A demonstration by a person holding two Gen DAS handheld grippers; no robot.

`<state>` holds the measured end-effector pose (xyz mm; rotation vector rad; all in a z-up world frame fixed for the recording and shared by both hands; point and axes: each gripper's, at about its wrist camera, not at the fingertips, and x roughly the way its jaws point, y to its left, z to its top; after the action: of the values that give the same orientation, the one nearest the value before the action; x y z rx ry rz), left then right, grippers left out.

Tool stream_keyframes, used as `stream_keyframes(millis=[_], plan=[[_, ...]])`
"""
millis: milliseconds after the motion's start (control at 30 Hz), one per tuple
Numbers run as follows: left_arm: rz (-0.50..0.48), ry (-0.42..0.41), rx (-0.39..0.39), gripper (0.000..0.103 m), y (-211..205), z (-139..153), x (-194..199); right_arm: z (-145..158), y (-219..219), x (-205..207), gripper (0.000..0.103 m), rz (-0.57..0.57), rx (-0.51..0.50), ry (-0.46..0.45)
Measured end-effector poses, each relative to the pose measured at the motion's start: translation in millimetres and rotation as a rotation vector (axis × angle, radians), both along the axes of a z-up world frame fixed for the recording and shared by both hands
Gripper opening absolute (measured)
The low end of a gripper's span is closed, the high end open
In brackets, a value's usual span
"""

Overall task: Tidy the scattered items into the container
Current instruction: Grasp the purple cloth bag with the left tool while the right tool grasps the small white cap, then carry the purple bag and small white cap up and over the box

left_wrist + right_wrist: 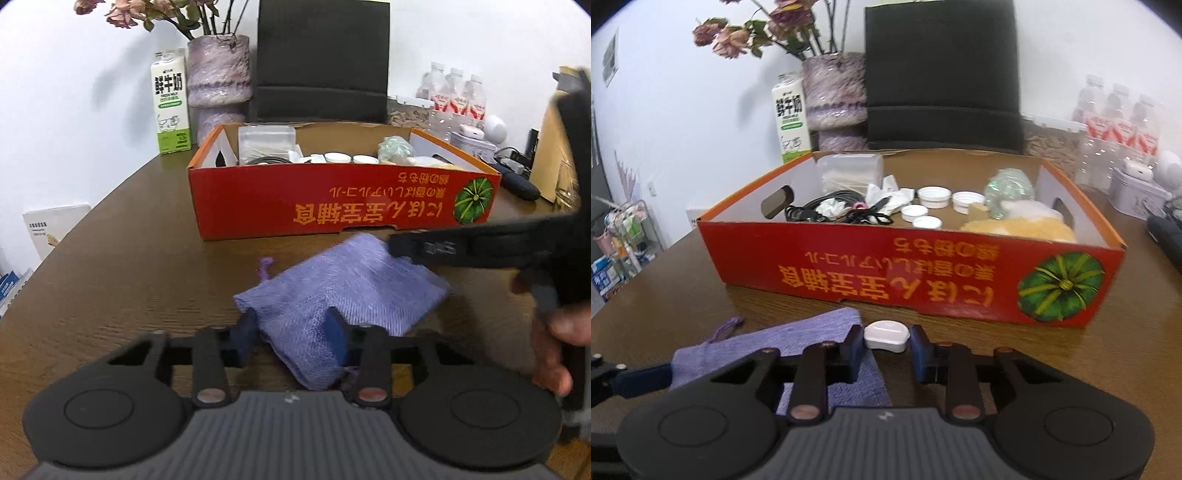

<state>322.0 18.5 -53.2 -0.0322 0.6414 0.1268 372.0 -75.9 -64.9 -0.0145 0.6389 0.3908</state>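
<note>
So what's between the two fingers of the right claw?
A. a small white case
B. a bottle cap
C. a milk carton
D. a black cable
A: the right claw has a small white case between its fingers, just above the purple pouch, in front of the red box.

Red box, purple cloth, brown surface.
Box (871, 258) is red outside with orange-yellow lettering, a green striped pumpkin print (1061, 288) and an orange rim, white and brown card inside. Cloth pouch (343, 291) is lilac with a woven texture and a purple cord (266, 268). White small case (886, 335) between dark blue tongs pads (855, 350). Surface (122, 266) is dark brown wood grain. White caps (934, 196), black cable (831, 210), yellow sponge-like item (1015, 227) inside. Milk carton (170, 101) white and green; vase (218, 70) mottled purple-white.
</note>
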Motion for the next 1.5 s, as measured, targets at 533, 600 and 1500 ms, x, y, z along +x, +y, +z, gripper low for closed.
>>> stream_keyframes(millis=[533, 600, 1500], plan=[[-0.029, -0.175, 0.035, 0.010, -24, 81, -81, 42, -86, -118, 0.026, -0.143, 0.051, -0.105], [-0.045, -0.179, 0.011, 0.010, -23, 88, -91, 45, -91, -135, 0.026, -0.144, 0.058, -0.110], [-0.104, -0.252, -0.060, 0.010, -7, 125, -143, 88, -89, -213, 0.026, -0.077, 0.059, -0.210]])
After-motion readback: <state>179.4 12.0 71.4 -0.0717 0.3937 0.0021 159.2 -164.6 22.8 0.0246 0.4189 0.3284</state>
